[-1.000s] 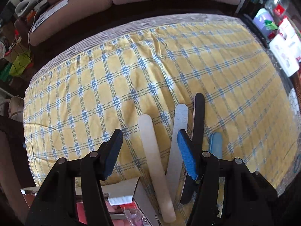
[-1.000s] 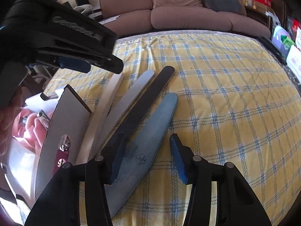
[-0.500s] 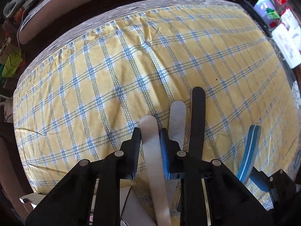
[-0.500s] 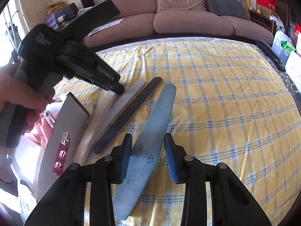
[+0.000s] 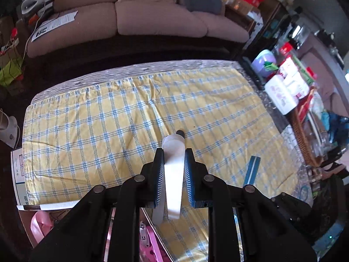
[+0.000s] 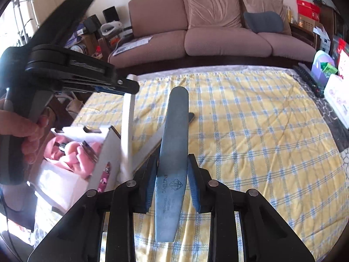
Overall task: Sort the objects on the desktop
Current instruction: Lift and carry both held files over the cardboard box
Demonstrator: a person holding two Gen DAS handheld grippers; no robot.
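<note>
Blue nail file marked "INGTING" | right hand-held gripper grasping | left hand-held gripper grasping white file

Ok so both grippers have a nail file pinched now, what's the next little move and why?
Probably carry both files clear of the pile. The left gripper holds the white file and the right gripper holds the blue file, both lifted above the checked cloth, while a grey file and a black one remain there.
</note>
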